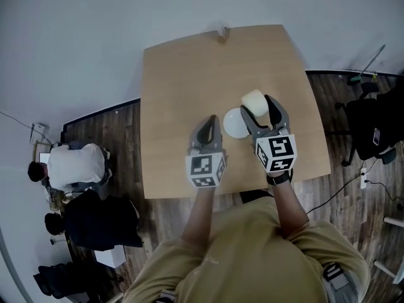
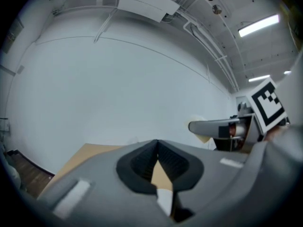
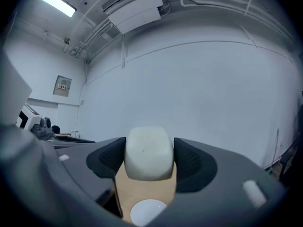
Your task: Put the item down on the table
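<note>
A cream rounded block sits clamped between the jaws of my right gripper, held up above the wooden table. From the head view the same block shows at the tip of the right gripper. A white round disc lies on the table just left of that gripper, and shows below the block as the disc. My left gripper hovers left of the disc, its jaws shut together with nothing between them.
A small object stands at the table's far edge. People sit on the floor at the left. A black chair and cables are at the right. The right gripper shows at the right of the left gripper view.
</note>
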`<action>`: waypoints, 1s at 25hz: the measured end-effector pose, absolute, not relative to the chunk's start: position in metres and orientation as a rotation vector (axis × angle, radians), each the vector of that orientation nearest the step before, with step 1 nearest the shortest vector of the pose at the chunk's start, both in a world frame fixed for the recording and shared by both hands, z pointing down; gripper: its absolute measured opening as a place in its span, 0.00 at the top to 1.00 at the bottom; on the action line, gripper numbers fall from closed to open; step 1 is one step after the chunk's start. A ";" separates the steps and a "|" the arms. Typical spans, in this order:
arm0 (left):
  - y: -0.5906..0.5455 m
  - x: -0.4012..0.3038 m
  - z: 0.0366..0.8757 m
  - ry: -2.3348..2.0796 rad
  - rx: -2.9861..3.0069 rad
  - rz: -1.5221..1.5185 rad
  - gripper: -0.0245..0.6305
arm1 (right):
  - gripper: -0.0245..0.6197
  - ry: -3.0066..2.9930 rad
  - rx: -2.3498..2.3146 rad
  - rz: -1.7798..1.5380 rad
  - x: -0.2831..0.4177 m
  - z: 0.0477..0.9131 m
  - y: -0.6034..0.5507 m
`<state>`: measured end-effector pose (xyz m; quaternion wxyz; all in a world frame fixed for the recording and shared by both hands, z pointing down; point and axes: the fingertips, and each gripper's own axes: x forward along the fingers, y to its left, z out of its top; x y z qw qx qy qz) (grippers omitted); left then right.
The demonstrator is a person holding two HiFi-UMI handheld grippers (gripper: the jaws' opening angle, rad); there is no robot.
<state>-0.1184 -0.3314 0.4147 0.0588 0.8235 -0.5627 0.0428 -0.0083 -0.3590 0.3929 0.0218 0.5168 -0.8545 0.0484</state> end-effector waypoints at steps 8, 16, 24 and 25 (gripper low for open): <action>-0.384 -0.118 0.468 -1.684 2.395 0.203 0.96 | 0.47 -2.587 1.505 0.237 -0.012 0.452 -0.417; -0.416 -0.129 0.522 -1.651 2.330 0.274 0.96 | 0.47 -2.535 1.406 0.382 -0.029 0.524 -0.454; -0.422 -0.125 0.598 -1.569 2.226 0.387 0.96 | 0.47 -2.398 1.258 0.551 -0.042 0.638 -0.450; -0.421 -0.126 0.604 -1.562 2.214 0.391 0.96 | 0.47 -2.387 1.239 0.561 -0.045 0.649 -0.448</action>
